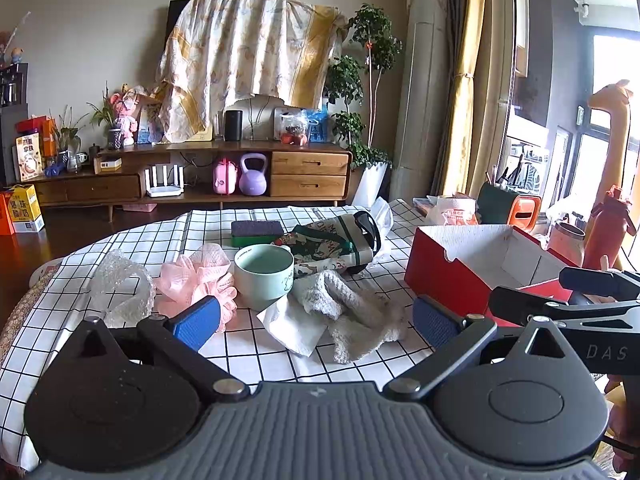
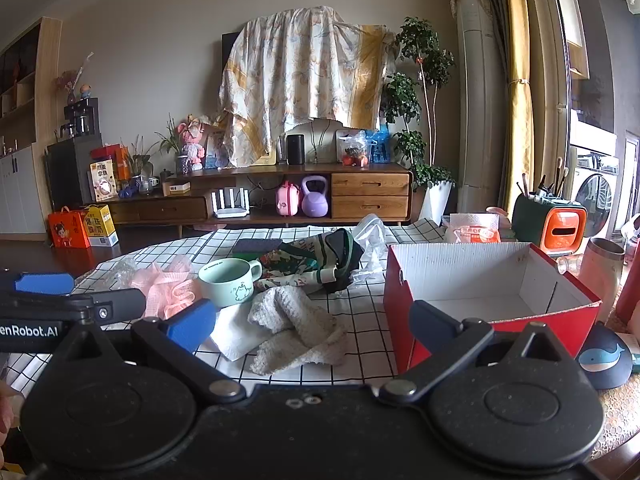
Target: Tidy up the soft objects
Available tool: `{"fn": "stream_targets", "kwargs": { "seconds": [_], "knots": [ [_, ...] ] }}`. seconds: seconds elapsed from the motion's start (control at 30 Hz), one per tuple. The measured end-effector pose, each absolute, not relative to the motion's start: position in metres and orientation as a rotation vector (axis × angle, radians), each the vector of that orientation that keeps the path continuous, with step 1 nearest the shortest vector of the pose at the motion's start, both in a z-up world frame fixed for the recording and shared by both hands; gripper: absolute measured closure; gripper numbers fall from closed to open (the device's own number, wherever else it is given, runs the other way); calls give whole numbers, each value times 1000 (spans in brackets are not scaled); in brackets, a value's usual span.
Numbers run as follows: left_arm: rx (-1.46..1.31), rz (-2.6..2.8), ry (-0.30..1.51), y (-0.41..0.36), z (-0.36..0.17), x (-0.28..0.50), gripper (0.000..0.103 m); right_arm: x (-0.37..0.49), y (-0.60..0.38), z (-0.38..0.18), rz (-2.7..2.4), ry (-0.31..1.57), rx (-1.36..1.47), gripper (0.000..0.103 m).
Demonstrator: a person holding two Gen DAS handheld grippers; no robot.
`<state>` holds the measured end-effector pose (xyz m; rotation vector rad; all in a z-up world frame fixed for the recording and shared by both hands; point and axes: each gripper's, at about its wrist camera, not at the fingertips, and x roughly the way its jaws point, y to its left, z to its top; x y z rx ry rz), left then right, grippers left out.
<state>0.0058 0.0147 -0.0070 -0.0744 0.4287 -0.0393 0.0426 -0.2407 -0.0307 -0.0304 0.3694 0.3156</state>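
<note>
A grey knitted cloth [image 1: 352, 312] [image 2: 296, 328] lies crumpled on a white tissue [image 1: 292, 324] [image 2: 236, 332] near the table's front. Behind it stand a mint mug [image 1: 264, 276] [image 2: 230, 280], a pink mesh puff [image 1: 200, 276] [image 2: 164, 286], clear bubble wrap [image 1: 120, 284], a green sponge [image 1: 256, 234] and a patterned fabric bag [image 1: 332, 244] [image 2: 312, 260]. A red cardboard box [image 1: 452, 280] [image 2: 404, 312], white inside, sits to the right. My left gripper [image 1: 316, 322] is open, the cloth lying between and beyond its fingers. My right gripper [image 2: 312, 318] is open too, holding nothing.
The table wears a white checked tablecloth [image 1: 248, 352] [image 2: 360, 300]. A tissue pack [image 2: 474, 230], an orange-green holder [image 2: 548, 220], a steel cup [image 2: 604, 272] and a whale-printed dark object [image 2: 602, 360] crowd the right side. A wooden TV cabinet [image 1: 240, 176] stands beyond.
</note>
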Motion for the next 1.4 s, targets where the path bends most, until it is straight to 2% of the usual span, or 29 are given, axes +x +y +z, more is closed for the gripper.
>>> {"fn": "stream_targets", "kwargs": {
  "seconds": [1.0,1.4],
  "knots": [
    [-104,-9,474,31,-20,25,0,65,-220,-41,392,419,-59,0],
    [-112,143,534,69,-34,51,0,112,-211,-52,423,478,-108,0]
  ]
}}
